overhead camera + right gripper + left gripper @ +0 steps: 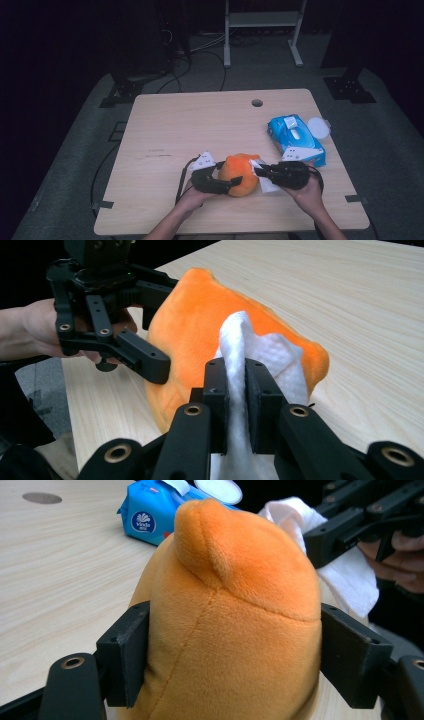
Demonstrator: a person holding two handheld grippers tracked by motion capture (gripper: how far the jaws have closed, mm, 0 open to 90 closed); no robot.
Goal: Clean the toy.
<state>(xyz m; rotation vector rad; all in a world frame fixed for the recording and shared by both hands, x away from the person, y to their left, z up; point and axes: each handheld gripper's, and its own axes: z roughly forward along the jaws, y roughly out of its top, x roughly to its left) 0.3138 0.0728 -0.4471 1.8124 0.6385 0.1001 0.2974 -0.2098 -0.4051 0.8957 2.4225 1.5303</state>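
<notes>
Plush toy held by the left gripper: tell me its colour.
Orange, clearest in the left gripper view: plush toy.

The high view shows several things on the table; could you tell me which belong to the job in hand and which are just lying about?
In use:
- orange plush toy, clamped in the left gripper
- white wipe, pinched in the right gripper, against the toy

Lying about:
- blue wipes pack
- white round lid beside the pack

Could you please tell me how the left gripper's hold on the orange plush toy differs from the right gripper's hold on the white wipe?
The left gripper has its jaws spread wide around the bulky orange plush toy; the right gripper has its jaws nearly together on the thin white wipe. The toy bulges past its jaws, while the wipe stands up between its jaws as a folded edge. Both are soft and firmly clamped.
</notes>
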